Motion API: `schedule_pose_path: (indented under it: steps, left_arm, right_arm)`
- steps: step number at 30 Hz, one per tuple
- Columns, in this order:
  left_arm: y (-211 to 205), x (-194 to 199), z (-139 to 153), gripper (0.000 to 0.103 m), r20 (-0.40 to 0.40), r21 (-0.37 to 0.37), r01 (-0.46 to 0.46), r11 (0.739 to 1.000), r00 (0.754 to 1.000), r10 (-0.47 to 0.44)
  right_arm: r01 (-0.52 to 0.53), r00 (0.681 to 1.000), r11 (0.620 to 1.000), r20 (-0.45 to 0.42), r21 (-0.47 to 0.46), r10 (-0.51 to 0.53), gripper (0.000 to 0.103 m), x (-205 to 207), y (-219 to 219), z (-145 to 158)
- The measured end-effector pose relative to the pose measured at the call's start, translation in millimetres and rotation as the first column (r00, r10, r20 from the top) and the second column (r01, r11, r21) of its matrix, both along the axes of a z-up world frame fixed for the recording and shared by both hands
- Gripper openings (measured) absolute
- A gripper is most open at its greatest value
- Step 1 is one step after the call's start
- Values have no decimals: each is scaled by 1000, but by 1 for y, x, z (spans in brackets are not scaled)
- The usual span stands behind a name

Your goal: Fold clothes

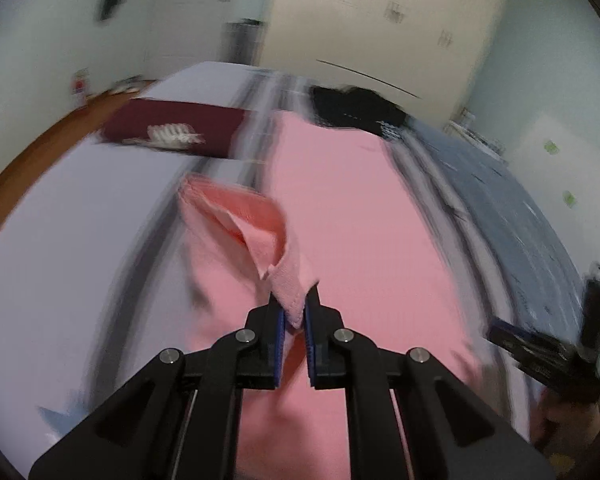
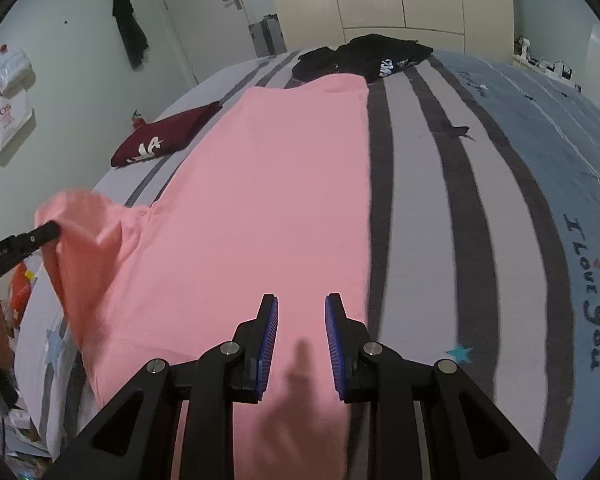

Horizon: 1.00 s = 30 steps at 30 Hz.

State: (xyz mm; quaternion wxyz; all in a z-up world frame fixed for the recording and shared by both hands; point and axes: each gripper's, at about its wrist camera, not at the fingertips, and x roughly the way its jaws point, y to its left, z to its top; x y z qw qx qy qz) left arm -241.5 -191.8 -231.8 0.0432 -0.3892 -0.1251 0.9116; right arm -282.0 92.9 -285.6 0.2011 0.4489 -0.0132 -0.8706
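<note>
Maroon garment [image 2: 168,134] beside pink shirt [image 2: 276,208]

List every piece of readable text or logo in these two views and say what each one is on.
"I Love You": dark script on the blue part of the bedspread.
White print on the maroon folded garment: a graphic, no legible words.
White lettering on the black clothes: too small to read.
Red print on the white bag hanging on the wall: too blurred to read surely.
The pink shirt shows no text.
</note>
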Motion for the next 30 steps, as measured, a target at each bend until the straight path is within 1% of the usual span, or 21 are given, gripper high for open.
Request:
schedule_pose_path:
  steps: [1,3,5,7,9,10,13,15,17,18,20,22,24,25,28,30]
  left_arm:
    - [20,-1,-6,8,34,11,42,999,999,-42]
    - [56,-3,-17,17,100,39,117,992,988,-121]
    - [72,-2,-25,18,149,71,146,987,977,-156]
    - [74,6,-22,20,140,99,135,986,979,-148]
    - [64,13,-16,27,120,102,109,989,985,-122]
    - [57,15,-16,28,118,95,95,991,987,-105]
    - [32,15,-20,28,116,11,27,1000,993,-28]
    - [10,11,-29,28,133,-24,-31,999,991,34]
    - [-5,11,-40,27,144,-50,-68,996,987,74]
    - [-12,10,-46,22,153,-60,-80,995,984,89]
    - [-10,12,-65,17,208,-51,-58,997,976,68]
    - [-4,15,-86,17,264,-39,-27,999,964,37]
    - [2,20,-94,17,264,-46,-6,999,964,18]
    - [3,23,-95,17,259,-42,-5,999,966,15]
    - [-10,20,-83,17,254,33,-45,998,967,35]
    - [-16,7,-68,17,198,30,-51,998,979,44]
  right_arm:
    - [0,1000,1000,3,-1,0,22,0,5,1]
    - [-2,1000,1000,12,-2,2,22,-1,14,2]
    - [-11,1000,1000,21,4,11,22,-2,22,3]
    - [-19,1000,1000,21,5,19,22,-2,27,4]
    - [-26,999,1000,22,3,26,22,-3,31,5]
    - [-29,999,1000,22,3,29,22,-3,32,4]
    - [-34,999,999,28,-7,34,22,-4,31,1]
    - [-39,999,999,27,-16,40,22,-4,28,0]
    - [-44,999,999,28,-27,44,22,-4,23,-2]
    - [-45,999,999,30,-30,46,22,-3,20,-3]
    - [-48,998,998,36,-36,50,22,-4,14,-6]
    - [-52,998,998,41,-40,53,22,-3,8,-9]
    - [-59,997,997,47,-41,61,22,-3,2,-12]
    - [-63,997,997,49,-39,65,22,-3,-1,-13]
    - [-76,995,996,54,-35,78,22,-4,-10,-16]
    - [-83,995,996,52,-32,84,22,-5,-15,-17]
